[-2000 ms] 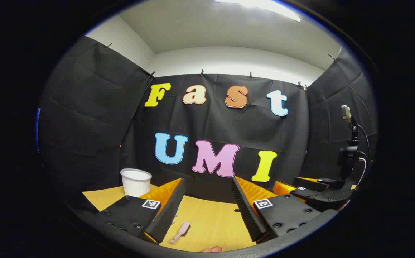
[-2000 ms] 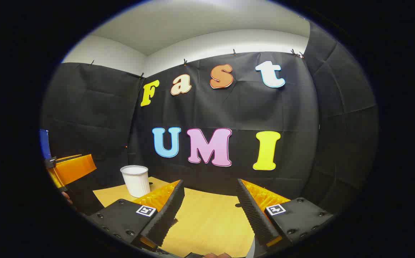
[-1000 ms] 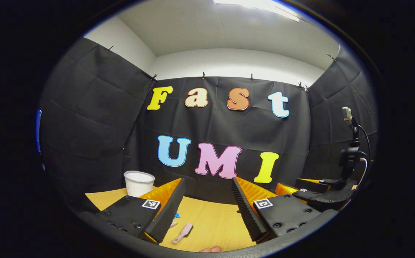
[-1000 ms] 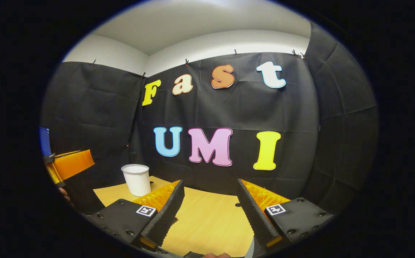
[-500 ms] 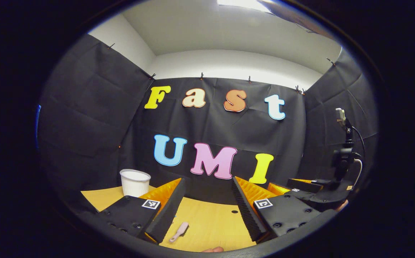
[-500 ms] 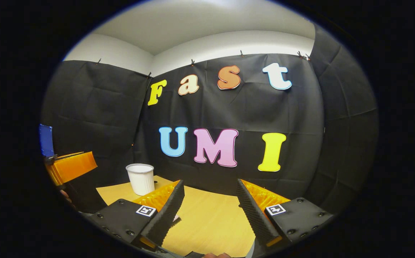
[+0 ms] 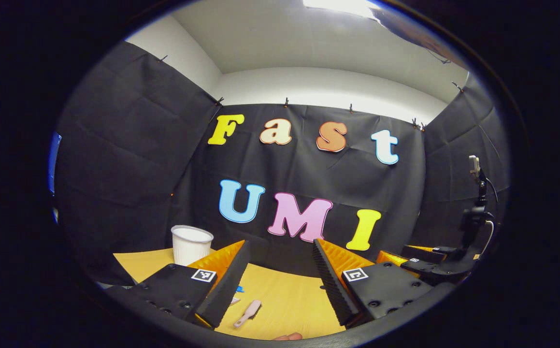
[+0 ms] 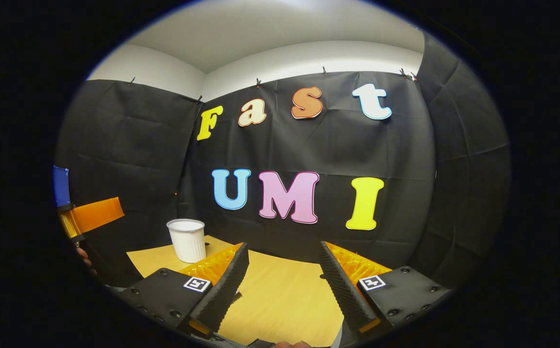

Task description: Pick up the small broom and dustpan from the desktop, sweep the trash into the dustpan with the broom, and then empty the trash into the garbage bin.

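On the desktop (image 7: 284, 295) just ahead of my left gripper (image 7: 280, 285), the small broom (image 7: 247, 313) lies flat, its handle angled toward me and its head pointing away, close beside the inner face of the near finger. A scrap of blue trash (image 7: 239, 289) sits just beyond it, partly hidden by that finger. The dustpan I cannot identify with confidence; a pale edge at the bottom of the right gripper view may belong to it, but it is too cropped to tell. The garbage bin (image 7: 191, 244), a white ribbed cup-shaped container, stands upright toward the far left of the desktop, well apart from the broom, near the cloth wall. My left gripper stands with its jaws spread wide and nothing between them, held above the surface. My right gripper (image 8: 284, 290) is likewise spread wide and empty, raised over bare wood; it also appears at the right side of the left gripper view, farther off. I judge that the task is at its outset: neither tool is picked up. The wide jaws suit an approach onto the broom handle, which calls for lowering and squaring to its slant.
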Demonstrator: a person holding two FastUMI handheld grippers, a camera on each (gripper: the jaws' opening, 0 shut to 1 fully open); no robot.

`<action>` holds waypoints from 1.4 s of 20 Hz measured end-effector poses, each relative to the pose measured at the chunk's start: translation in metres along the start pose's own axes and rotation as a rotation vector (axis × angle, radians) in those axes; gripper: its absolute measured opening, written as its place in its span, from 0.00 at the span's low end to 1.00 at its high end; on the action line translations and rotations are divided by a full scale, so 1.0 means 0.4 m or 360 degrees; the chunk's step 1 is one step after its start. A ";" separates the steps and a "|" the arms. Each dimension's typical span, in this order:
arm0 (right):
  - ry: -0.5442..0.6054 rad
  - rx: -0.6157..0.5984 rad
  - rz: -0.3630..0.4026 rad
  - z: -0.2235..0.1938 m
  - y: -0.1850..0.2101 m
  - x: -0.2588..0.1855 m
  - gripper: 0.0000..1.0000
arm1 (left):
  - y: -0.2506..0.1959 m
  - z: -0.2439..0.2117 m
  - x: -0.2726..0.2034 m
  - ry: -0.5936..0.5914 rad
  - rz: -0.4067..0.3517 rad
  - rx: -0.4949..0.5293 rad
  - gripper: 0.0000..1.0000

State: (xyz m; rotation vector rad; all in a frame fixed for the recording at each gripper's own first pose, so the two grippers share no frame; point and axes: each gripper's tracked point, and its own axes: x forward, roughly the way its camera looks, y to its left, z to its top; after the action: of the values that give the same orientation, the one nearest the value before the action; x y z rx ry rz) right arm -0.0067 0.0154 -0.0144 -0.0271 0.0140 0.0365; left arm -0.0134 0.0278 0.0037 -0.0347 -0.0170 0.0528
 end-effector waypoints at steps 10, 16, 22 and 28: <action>0.0035 -0.0021 0.0064 -0.022 0.026 0.024 0.95 | 0.018 -0.014 0.006 0.0065 0.0051 0.0051 0.78; 0.0076 -0.0017 0.0057 -0.053 0.021 0.044 0.95 | 0.036 -0.035 0.030 0.0105 0.0047 0.0051 0.78; 0.0268 0.0042 0.0100 -0.193 0.065 0.117 0.95 | 0.139 -0.165 0.114 0.0424 0.0060 0.0157 0.78; 0.0823 0.0493 0.0089 -0.442 0.232 0.226 0.96 | 0.297 -0.422 0.204 0.1058 -0.0165 0.0272 0.78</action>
State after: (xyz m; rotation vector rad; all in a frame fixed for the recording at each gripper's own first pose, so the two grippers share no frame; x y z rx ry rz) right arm 0.0780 0.1063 -0.1949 0.2743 0.5373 0.0821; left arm 0.0648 0.1450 -0.1676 0.1204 0.6498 -0.0628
